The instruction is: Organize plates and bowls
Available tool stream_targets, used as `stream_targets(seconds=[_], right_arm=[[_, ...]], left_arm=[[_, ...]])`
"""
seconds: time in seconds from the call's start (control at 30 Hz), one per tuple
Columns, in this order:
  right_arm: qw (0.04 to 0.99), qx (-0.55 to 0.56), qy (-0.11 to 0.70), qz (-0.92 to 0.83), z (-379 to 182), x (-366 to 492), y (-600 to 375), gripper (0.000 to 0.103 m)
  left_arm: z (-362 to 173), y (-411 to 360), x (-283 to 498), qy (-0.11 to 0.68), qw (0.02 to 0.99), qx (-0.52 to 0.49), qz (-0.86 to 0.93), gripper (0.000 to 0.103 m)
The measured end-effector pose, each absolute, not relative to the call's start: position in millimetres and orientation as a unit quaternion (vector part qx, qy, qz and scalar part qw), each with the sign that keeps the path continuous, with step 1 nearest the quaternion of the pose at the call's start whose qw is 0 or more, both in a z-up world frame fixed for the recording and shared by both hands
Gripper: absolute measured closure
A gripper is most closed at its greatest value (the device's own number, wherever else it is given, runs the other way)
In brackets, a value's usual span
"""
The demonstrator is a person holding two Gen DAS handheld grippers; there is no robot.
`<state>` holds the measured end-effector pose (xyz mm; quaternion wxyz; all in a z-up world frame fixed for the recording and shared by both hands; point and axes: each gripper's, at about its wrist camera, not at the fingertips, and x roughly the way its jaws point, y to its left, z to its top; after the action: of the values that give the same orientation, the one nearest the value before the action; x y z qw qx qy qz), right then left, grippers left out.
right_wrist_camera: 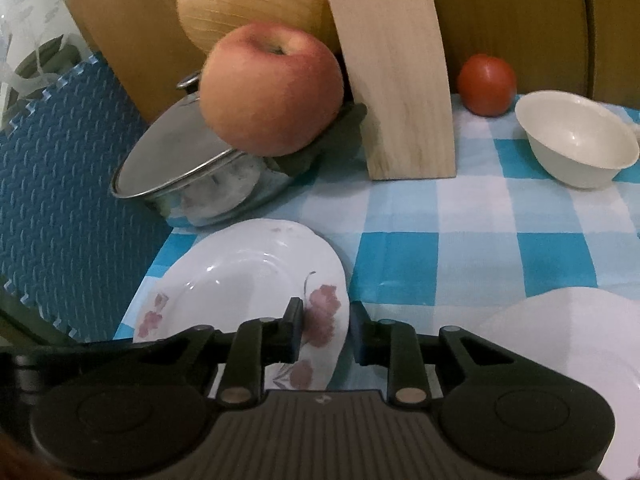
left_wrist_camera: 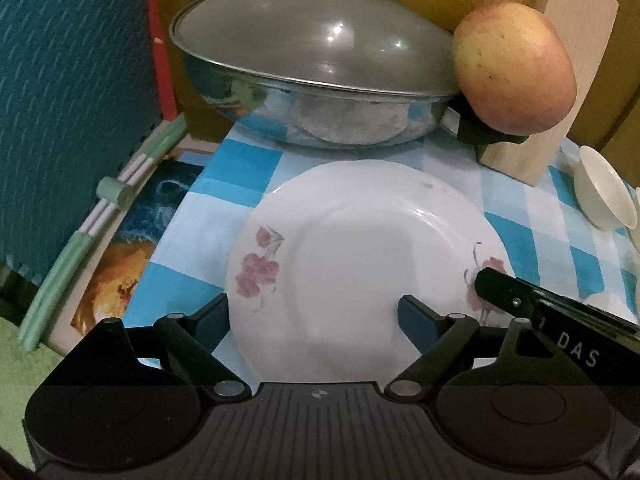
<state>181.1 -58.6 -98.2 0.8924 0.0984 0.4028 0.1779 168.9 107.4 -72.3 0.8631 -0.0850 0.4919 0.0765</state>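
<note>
Plate position: the white round floral-print plate (left_wrist_camera: 360, 264) lies on the blue-and-white checked tablecloth (right_wrist_camera: 460, 248), just in front of the lidded steel pan (left_wrist_camera: 312, 80). I read my right gripper (right_wrist_camera: 325, 334) as narrowly parted, its jaws straddling the plate's rim; pad contact I cannot tell. My left gripper (left_wrist_camera: 314, 320) stands spread wide over the plate's near edge, pinching nothing. A cream ceramic bowl (right_wrist_camera: 576, 140) sits tilted, well apart on the right, near a red tomato (right_wrist_camera: 486, 84). A second white plate (right_wrist_camera: 568, 344) lies beside my right gripper.
</note>
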Motion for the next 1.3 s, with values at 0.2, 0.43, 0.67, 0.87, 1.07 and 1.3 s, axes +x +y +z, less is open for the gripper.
stream_targets(seconds=[0.2, 0.43, 0.67, 0.87, 1.07, 1.3], right_arm=[[0.893, 0.104, 0.402, 0.175, -93, 172, -64, 0.079], [0.9, 0.118, 0.39, 0.154, -86, 156, -78, 0.079], [0.901, 0.129, 0.387, 0.149, -86, 145, -92, 0.079], [0.901, 0.133, 0.383, 0.152, -87, 141, -100, 0.079], [0.904, 0.137, 0.38, 0.144, -87, 142, -108, 0.079], [0.905, 0.137, 0.377, 0.14, -86, 137, -114, 0.079]], left_arm=[[-65, 107, 161, 0.486, 0.866, -0.089, 0.076, 0.011], [-56, 97, 155, 0.48, 0.87, -0.095, 0.063, 0.011], [-55, 83, 147, 0.478, 0.873, -0.079, 0.052, 0.012], [-55, 75, 146, 0.477, 0.874, -0.073, 0.053, 0.012], [-56, 67, 147, 0.473, 0.877, -0.069, 0.051, 0.011], [-55, 61, 145, 0.47, 0.879, -0.066, 0.045, 0.011]])
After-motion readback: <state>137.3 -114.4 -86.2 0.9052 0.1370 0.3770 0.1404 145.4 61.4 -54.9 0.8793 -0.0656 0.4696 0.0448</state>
